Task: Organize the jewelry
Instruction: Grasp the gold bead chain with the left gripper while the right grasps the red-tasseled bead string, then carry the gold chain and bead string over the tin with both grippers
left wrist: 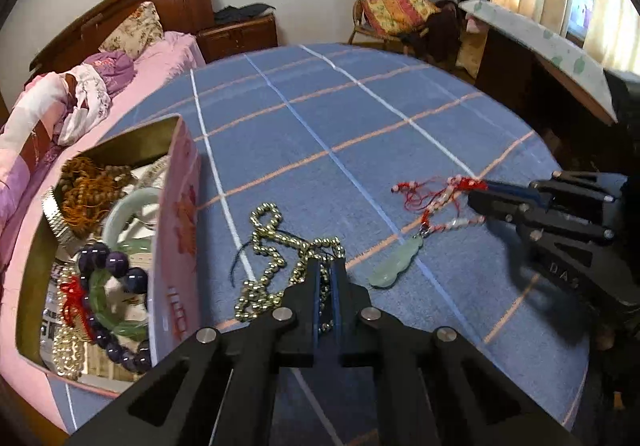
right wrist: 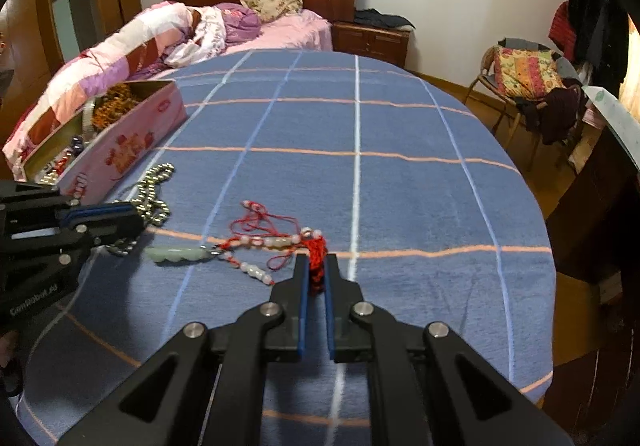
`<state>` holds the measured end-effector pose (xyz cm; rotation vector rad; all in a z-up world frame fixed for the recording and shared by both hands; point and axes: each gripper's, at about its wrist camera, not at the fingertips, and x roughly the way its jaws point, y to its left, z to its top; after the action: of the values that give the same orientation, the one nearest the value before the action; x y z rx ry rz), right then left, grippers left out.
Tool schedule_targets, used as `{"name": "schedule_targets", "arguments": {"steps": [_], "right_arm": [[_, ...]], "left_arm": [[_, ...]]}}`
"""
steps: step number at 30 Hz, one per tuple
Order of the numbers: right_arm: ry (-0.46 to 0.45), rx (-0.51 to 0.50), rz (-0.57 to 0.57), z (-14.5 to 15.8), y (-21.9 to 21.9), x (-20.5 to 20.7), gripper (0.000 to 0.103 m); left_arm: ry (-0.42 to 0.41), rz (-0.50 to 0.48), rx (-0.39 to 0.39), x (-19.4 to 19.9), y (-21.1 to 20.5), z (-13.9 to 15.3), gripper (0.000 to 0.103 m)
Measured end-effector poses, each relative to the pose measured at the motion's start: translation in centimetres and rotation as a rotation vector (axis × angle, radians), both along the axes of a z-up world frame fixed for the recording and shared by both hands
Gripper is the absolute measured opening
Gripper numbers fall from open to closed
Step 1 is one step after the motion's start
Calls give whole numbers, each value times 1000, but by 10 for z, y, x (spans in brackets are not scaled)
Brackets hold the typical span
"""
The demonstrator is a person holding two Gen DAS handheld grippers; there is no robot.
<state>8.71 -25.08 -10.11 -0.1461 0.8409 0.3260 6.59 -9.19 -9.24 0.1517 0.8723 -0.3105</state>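
Observation:
On the blue checked cloth [left wrist: 360, 118] lies a gold bead necklace [left wrist: 267, 246]. My left gripper [left wrist: 328, 266] is shut on one end of it, with beads showing between the blue pads. To the right lies a red-cord necklace with a pale green jade pendant [left wrist: 396, 262]. My right gripper [left wrist: 480, 194] is shut on its red knotted end. In the right wrist view the red tassel [right wrist: 318, 246] sits between the fingers of the right gripper [right wrist: 316, 262]. There the pendant [right wrist: 176, 253] lies to the left, beside the left gripper [right wrist: 136, 222] and the gold beads [right wrist: 152, 190].
A pink box [left wrist: 180, 230] at the left holds several bracelets and bead strings; in the right wrist view the box [right wrist: 120, 150] stands at the far left. A bed [right wrist: 280, 34] lies behind, a chair [right wrist: 520, 86] and a dark desk [left wrist: 540, 78] stand to the right.

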Motion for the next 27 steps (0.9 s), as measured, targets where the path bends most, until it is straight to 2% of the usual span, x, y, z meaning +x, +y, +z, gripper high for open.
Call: {"name": "schedule_targets", "arguments": {"steps": [7, 13, 27], "right_arm": [[-73, 38, 20, 32, 2, -8, 9], [-140, 55, 48, 63, 11, -18, 9], [-229, 72, 102, 103, 28, -29, 9]], "left_arm": [[-106, 25, -68, -14, 18, 46, 4], [-164, 24, -115, -21, 31, 79, 4], [-284, 50, -159, -33, 71, 136, 4]]}}
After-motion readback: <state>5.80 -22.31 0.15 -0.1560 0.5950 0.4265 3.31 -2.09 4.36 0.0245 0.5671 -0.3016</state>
